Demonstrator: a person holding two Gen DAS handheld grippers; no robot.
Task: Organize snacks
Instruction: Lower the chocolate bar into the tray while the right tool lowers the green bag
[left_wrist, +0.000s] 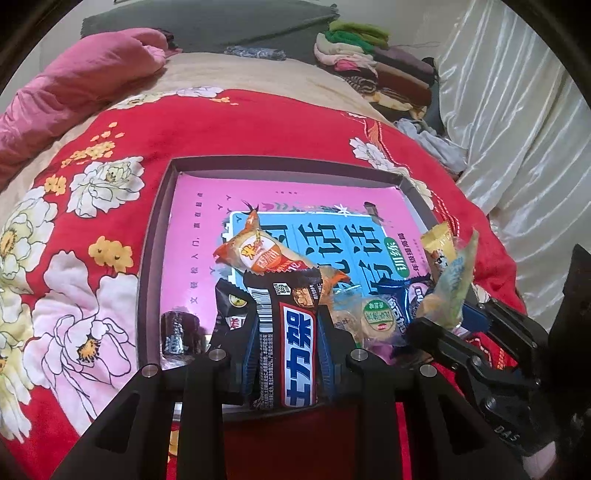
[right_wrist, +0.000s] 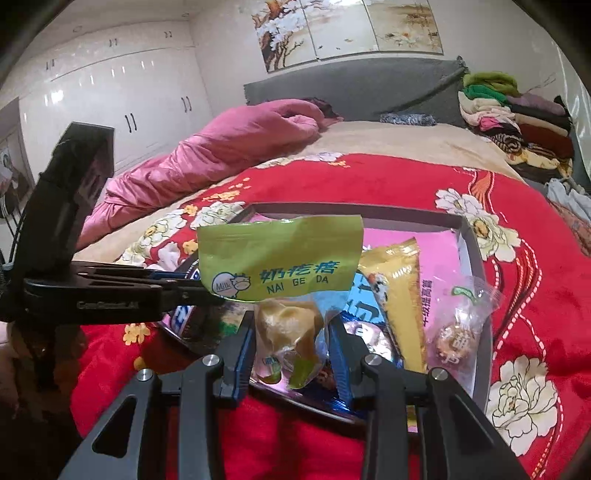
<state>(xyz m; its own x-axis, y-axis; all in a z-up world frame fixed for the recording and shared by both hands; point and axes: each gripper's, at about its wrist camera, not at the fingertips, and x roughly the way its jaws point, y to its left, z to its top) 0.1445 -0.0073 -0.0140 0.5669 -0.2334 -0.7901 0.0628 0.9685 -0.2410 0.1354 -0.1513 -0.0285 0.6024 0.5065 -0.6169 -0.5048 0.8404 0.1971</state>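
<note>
Even, bright indoor light; glare on far wardrobe doors (right_wrist: 110, 92) and right curtain (left_wrist: 517, 110); fisheye bending, dark corner vignetting.

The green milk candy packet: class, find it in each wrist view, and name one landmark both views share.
Left wrist view: green milk candy packet at right, in the right gripper.
Right wrist view: centre, between that gripper's fingers.
Shared landmark: pink-lined tray on the red quilt.

Your left gripper (left_wrist: 286, 332) is clamped on something, fingers pointing forward. Your right gripper (right_wrist: 291, 343) is clamped too, sitting just beside it.
</note>
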